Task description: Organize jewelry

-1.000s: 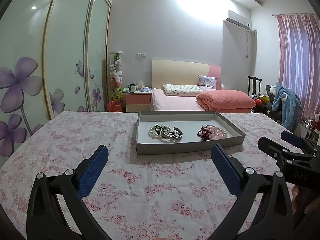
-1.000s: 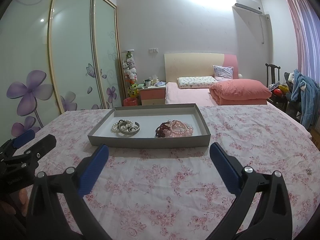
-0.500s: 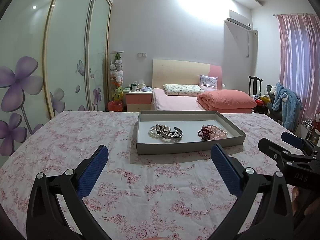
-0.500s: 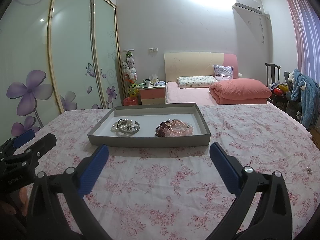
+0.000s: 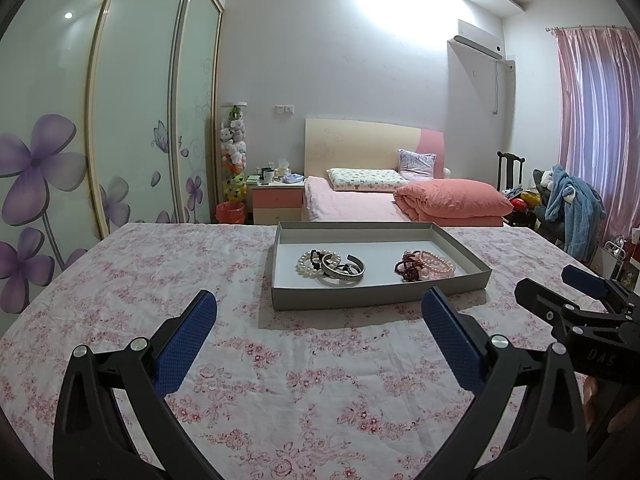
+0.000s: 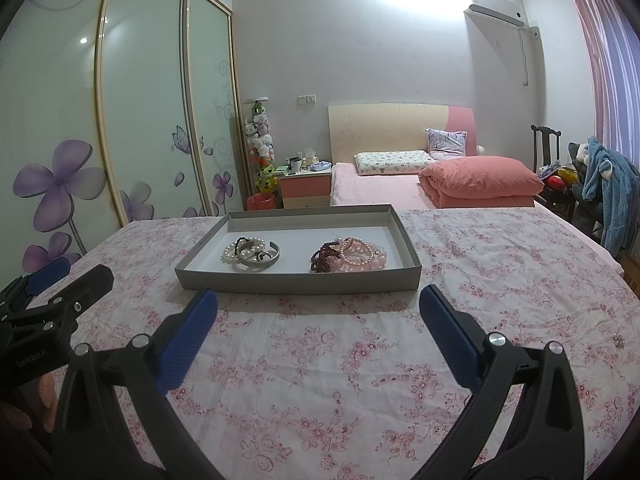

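Observation:
A shallow grey tray [image 5: 372,298] [image 6: 296,282] sits on the floral tablecloth. In its left half lie a pearl bracelet [image 5: 305,266] [image 6: 231,251], a black bead piece and a silver cuff bangle [image 5: 344,276] [image 6: 262,260]. In its right half lie dark red beads [image 5: 406,270] [image 6: 322,260] and pink bead bracelets [image 5: 438,266] [image 6: 362,256]. My left gripper [image 5: 320,324] [image 6: 60,280] is open and empty, short of the tray. My right gripper [image 6: 318,320] [image 5: 560,288] is open and empty, also short of the tray.
A small pearly ornament [image 6: 619,339] lies on the cloth at the far right. The table [image 5: 120,272] is covered in pink floral cloth. Behind it are a bed [image 5: 400,200], a nightstand [image 5: 276,200], a sliding wardrobe [image 5: 120,120] and a chair with clothes [image 5: 568,208].
Both grippers have crept slightly towards the tray; otherwise nothing has moved.

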{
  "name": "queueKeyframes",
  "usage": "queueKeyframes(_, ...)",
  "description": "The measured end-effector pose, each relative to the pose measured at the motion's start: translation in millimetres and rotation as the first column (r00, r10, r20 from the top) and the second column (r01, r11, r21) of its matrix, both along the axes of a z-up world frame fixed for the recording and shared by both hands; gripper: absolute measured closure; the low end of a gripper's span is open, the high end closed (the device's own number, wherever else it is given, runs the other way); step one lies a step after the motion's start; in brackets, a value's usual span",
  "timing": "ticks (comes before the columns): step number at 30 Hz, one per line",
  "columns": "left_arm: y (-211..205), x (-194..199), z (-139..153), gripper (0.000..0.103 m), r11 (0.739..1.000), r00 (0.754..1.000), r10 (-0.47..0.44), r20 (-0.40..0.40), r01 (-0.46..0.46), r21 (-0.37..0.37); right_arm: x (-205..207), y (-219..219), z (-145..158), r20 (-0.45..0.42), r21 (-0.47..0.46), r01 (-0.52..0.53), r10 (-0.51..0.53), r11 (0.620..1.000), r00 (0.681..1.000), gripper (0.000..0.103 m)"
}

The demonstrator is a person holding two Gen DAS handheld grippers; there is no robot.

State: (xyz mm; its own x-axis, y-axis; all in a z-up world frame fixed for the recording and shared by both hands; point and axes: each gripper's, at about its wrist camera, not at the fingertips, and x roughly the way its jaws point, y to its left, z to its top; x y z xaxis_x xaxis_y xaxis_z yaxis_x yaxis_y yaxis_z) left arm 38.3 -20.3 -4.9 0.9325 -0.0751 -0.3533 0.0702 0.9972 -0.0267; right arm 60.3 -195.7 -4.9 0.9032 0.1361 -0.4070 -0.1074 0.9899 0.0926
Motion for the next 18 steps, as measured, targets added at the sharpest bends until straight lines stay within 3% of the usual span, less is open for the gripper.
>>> queueKeyframes(18,-3.1,1.3,3.1,0.002,1.000,1.000,0.005,0.012,-0.005,0.014,0.4,0.2,-0.3,-0.002,0.000,0.000,0.000,1.000,1.000,0.004)
